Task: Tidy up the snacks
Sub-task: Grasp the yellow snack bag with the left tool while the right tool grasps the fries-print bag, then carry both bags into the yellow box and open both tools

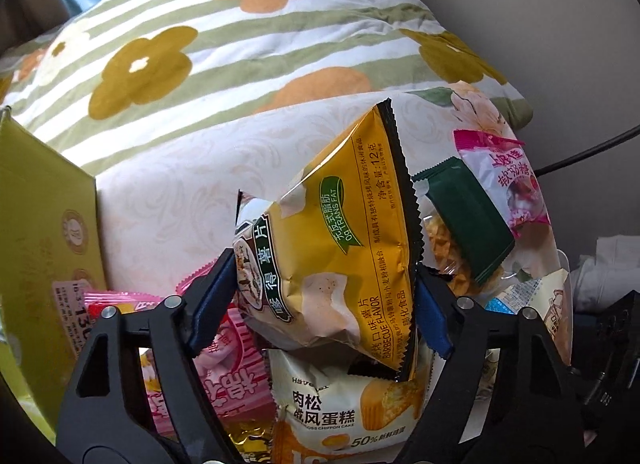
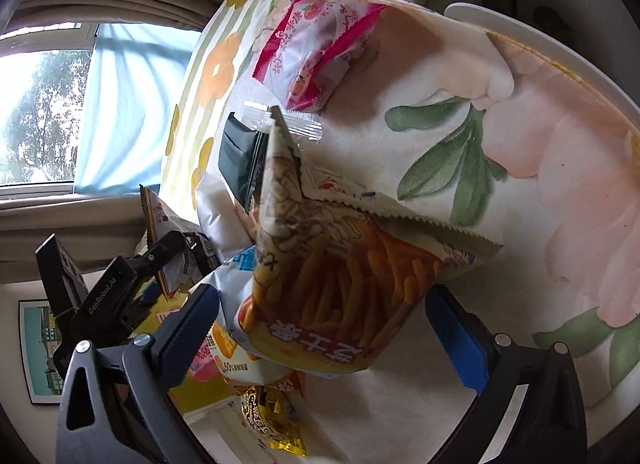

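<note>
My left gripper (image 1: pixel 326 296) is shut on a yellow barbecue chip bag (image 1: pixel 340 248), held above a pile of snacks: a white chiffon cake pack (image 1: pixel 344 412), pink packs (image 1: pixel 224 376), a dark green pack (image 1: pixel 468 220) and a pink-white candy pack (image 1: pixel 500 180). In the right wrist view, my right gripper (image 2: pixel 320 324) has its blue pads either side of an orange fries-picture bag (image 2: pixel 340 296); the left pad touches, the right pad stands slightly apart. The left gripper shows there (image 2: pixel 120 284) holding its bag. The pink-white candy pack (image 2: pixel 320 52) and dark green pack (image 2: pixel 240 156) lie beyond.
A yellow-green box (image 1: pixel 44 248) stands at the left. A flowered striped quilt (image 1: pixel 240 36) lies behind the snacks on a floral cloth (image 2: pixel 520 144). A gold wrapper (image 2: pixel 276 420) lies near my right gripper. A window (image 2: pixel 40 112) and curtain are at the left.
</note>
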